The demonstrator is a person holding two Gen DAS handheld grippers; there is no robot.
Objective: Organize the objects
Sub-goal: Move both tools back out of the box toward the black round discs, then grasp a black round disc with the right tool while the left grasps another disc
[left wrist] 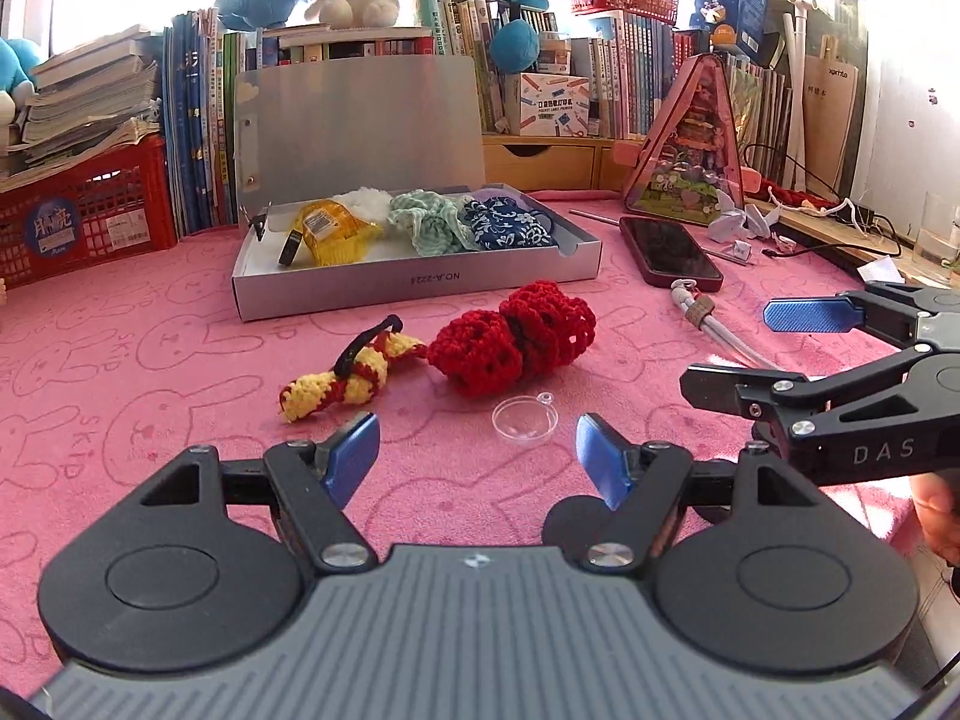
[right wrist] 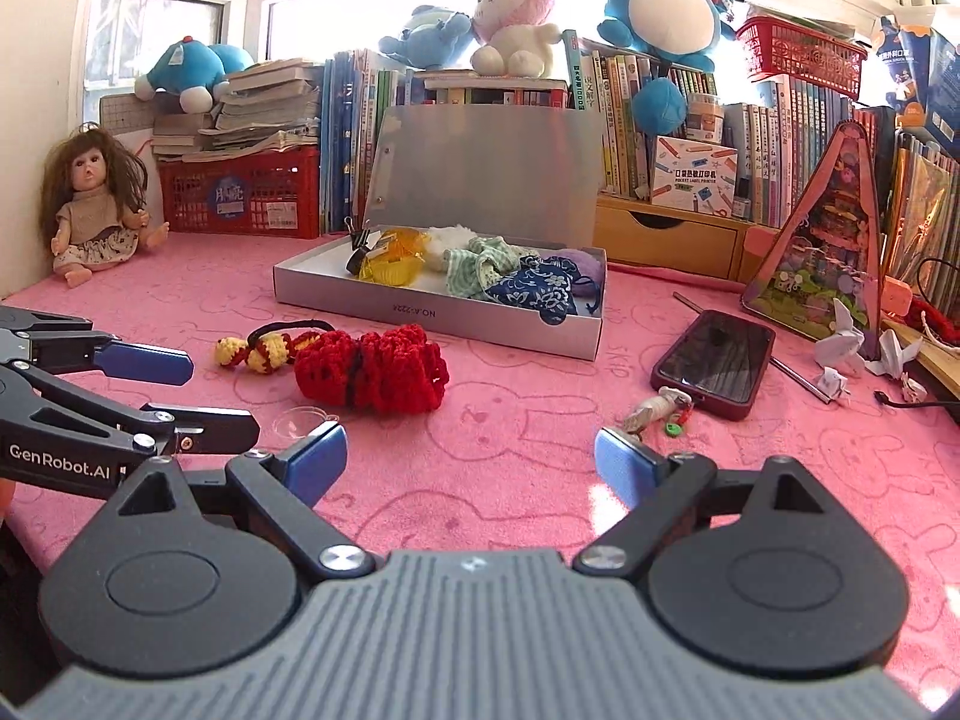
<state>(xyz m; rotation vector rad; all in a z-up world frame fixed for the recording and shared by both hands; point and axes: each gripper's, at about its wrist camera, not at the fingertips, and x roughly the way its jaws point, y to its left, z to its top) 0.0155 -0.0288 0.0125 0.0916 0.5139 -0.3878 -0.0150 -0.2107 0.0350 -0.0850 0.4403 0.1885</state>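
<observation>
Grippers hang low over the near edge of the tabletop [left wrist: 150, 360], which is covered in pink cloth with a rabbit pattern. The left gripper [left wrist: 477, 459] has its blue pads spread wide with nothing between them, and the right gripper [right wrist: 471, 456] stands equally wide and empty. Each shows in the other's view, side by side and apart.

Just beyond the left gripper lies a small clear plastic dome [left wrist: 525, 417], flat on the cloth. Past it sits a red crochet piece [left wrist: 513, 339], and touching its left end is a yellow-and-red crochet piece [left wrist: 348, 381] with a black hair tie looped on it.

Toward the middle of the tabletop stands a grey box [left wrist: 414, 285], its lid propped upright behind it. Inside are a yellow packet [left wrist: 333, 231], a white fluffy thing, a green checked cloth [left wrist: 423, 225] and a blue flowered pouch [left wrist: 510, 225]. A dark phone [right wrist: 714, 360] lies toward the right edge, screen up. Books, plush toys and a red crate line the far edge, and a doll [right wrist: 96, 204] sits in the far left corner.
</observation>
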